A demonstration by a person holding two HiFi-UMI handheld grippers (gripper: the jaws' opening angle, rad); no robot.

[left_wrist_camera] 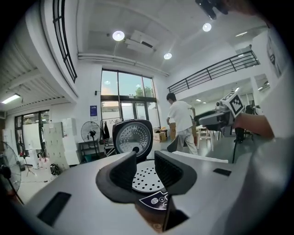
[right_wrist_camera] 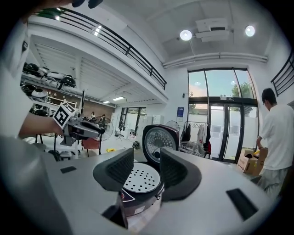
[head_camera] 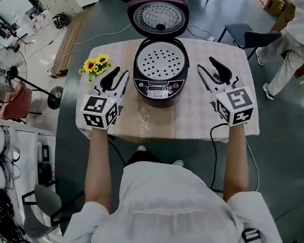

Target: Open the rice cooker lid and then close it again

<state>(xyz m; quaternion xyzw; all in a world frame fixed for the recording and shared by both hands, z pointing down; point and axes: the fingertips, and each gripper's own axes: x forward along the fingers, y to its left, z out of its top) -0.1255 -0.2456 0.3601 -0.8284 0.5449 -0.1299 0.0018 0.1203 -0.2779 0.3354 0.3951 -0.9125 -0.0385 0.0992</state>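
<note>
Rice cooker sits mid-table, toward the far edge. Its lid is fully up, tipped back behind the body, inner face toward me. The perforated plate inside the pot is exposed, and the control panel faces me.

Left gripper is just left of the cooker, above the table, not touching it. Jaws are partly apart. In the left gripper view the gap between the pads is empty, and I only see the perforated plate and lid beyond it.

Right gripper is just right of the cooker, angled in toward it, also clear of it. Jaws stand apart, a bit wider than the left. The right gripper view shows nothing between the pads, with the cooker body further off through the gap.

Table has a pale cloth. Sunflowers lie near its left edge, beside the left gripper. A chair is behind the table at right, and a person in white stands past it. A fan is on the floor at far left.
</note>
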